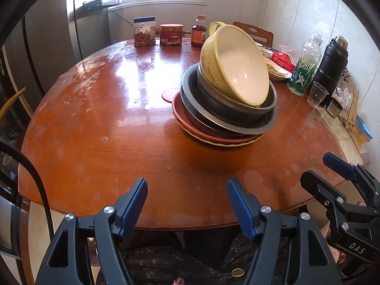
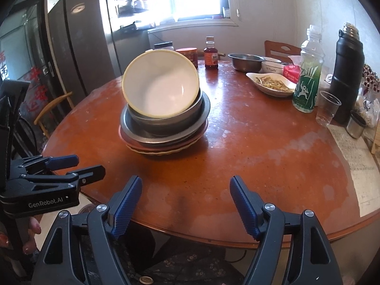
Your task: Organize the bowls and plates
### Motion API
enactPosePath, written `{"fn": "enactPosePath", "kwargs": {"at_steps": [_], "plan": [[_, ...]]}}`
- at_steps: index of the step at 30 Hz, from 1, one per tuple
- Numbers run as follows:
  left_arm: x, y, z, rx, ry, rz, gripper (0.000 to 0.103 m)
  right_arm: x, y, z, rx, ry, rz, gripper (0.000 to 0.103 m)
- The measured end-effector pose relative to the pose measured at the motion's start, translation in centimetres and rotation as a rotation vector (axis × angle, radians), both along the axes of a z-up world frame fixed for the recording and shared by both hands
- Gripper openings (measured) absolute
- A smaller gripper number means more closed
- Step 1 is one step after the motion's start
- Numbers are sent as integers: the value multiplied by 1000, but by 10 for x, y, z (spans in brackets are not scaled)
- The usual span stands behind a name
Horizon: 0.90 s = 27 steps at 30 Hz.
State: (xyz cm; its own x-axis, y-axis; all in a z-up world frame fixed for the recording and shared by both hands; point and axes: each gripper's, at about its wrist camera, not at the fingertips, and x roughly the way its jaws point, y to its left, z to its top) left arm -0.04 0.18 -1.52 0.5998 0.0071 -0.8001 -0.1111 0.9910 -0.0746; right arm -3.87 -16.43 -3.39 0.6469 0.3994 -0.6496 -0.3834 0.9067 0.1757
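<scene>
A stack of dishes stands on the round brown table (image 1: 95, 130). A yellow bowl (image 1: 237, 64) with a white inside leans tilted on top, in a grey metal bowl (image 1: 237, 109), on a metal plate (image 1: 251, 128) and pink plates (image 1: 213, 137). The same yellow bowl (image 2: 161, 85) shows in the right wrist view on the grey bowl (image 2: 166, 121). My left gripper (image 1: 186, 190) is open and empty at the near table edge. My right gripper (image 2: 185, 187) is open and empty, to the right of the left one (image 2: 80, 163).
Jars (image 1: 144, 34) and a sauce bottle (image 1: 198, 33) stand at the far edge. On the right are a green bottle (image 2: 307, 71), a black flask (image 2: 346, 71), a plastic cup (image 2: 327, 110), a food dish (image 2: 270, 84), a steel bowl (image 2: 245, 61) and papers (image 2: 361, 166).
</scene>
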Motion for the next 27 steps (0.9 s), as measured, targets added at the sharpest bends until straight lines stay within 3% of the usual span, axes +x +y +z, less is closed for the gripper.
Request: {"fn": "enactPosePath", "kwargs": {"at_steps": [27], "plan": [[2,-3,-8,0,31,-16,69,-1,-3,-5,3,7,-16,78]]}}
